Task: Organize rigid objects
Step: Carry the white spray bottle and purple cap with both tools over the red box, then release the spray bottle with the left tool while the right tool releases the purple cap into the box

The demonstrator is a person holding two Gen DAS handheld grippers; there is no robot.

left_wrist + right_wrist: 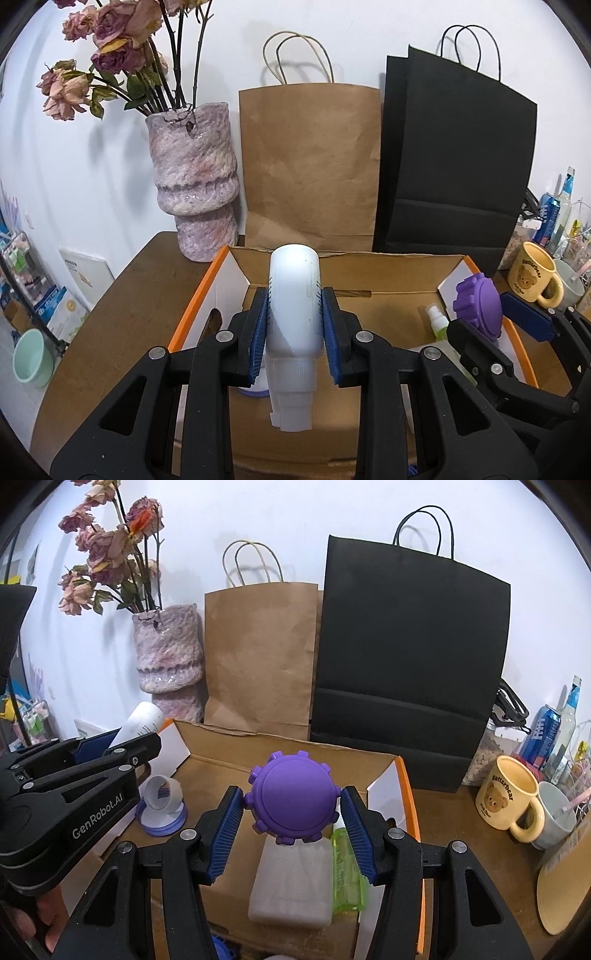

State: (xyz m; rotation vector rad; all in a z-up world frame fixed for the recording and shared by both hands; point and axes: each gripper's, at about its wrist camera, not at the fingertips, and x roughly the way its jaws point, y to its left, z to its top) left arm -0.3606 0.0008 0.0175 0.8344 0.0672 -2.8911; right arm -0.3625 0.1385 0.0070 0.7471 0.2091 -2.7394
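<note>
My left gripper (294, 325) is shut on a white plastic bottle (293, 306), cap toward the camera, held above an open cardboard box with orange edges (195, 291). My right gripper (293, 812) is shut on a purple gear-shaped disc (293, 797), held over the same box (406, 775). In the right wrist view the box holds a grey block (291, 882), a green spray bottle (347, 871), a tape roll (162, 794) and a purple-rimmed lid (160, 821). The left gripper with the white bottle (138, 720) shows at the left there.
A pink vase of dried roses (194, 184), a brown paper bag (310, 162) and a black paper bag (454, 158) stand behind the box against the wall. A yellow bear mug (508, 797), a grey cup, a can and bottles stand right. A round cork mat (565, 897) lies at the right edge.
</note>
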